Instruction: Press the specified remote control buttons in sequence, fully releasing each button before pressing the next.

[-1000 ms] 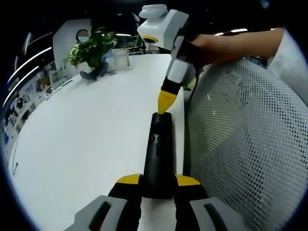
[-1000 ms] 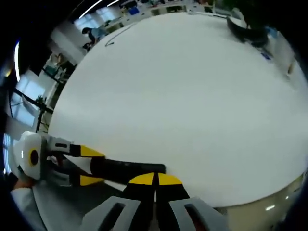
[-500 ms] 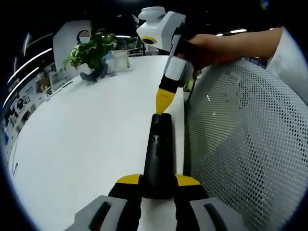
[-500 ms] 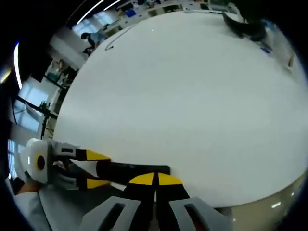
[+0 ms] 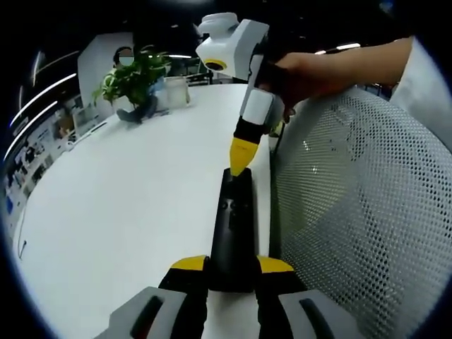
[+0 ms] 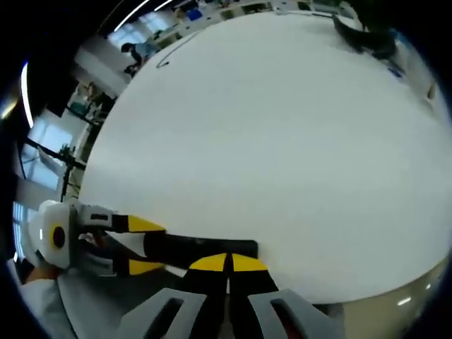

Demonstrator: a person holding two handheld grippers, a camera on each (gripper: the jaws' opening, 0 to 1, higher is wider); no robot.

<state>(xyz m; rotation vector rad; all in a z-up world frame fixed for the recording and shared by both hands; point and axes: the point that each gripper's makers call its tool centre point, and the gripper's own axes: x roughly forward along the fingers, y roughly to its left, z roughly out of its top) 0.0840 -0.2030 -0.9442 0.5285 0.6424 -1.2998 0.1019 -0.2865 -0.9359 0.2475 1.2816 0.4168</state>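
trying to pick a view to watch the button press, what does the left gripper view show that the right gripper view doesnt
Left gripper view alone: the button face of the black slim remote control, the closed yellow tip of the right gripper at the remote's far end, a grey mesh chair back, a green potted plant.
Right gripper view alone: the left gripper seen from outside, clamping the remote.
Both: the remote and the white table.

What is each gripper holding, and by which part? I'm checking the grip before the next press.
The left gripper clamps the black remote by its near end. The right gripper holds nothing; its shut tips point at the remote's far end.
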